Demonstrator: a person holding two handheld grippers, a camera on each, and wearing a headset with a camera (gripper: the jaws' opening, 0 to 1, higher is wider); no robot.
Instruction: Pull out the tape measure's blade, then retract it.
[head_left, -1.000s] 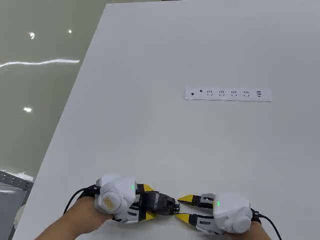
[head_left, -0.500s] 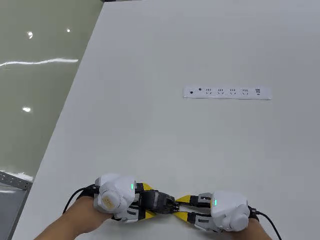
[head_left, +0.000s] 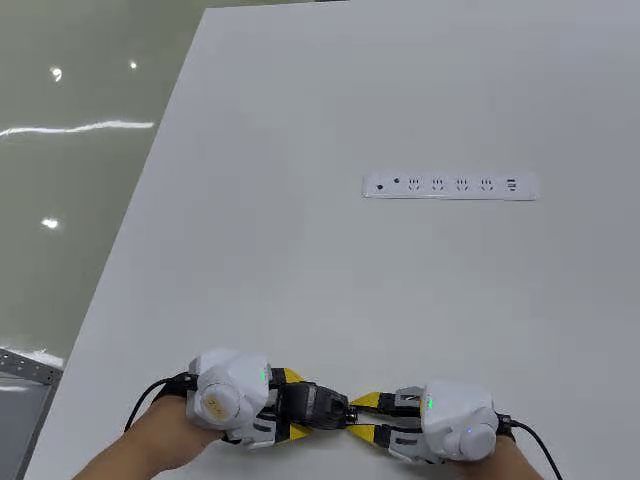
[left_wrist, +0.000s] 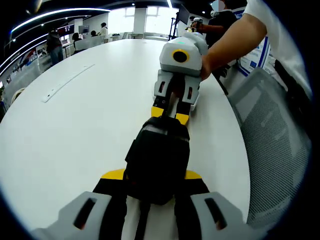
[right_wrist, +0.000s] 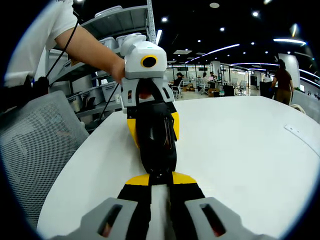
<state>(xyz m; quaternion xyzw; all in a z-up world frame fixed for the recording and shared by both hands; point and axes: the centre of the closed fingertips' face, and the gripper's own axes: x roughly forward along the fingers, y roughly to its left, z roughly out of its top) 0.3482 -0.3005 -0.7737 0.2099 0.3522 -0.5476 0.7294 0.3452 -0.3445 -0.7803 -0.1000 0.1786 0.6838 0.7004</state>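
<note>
Now, near the front edge of the white table, the left gripper pinches the black box-shaped tape measure by its sides, while the right gripper has its jaws pressed together, touching the case's front end.

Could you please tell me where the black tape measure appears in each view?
Head view: black tape measure at bottom centre.
Left gripper view: low centre, held in that view's own jaws.
Right gripper view: centre, just past its jaws.
Shared landmark: long white power strip.
</note>
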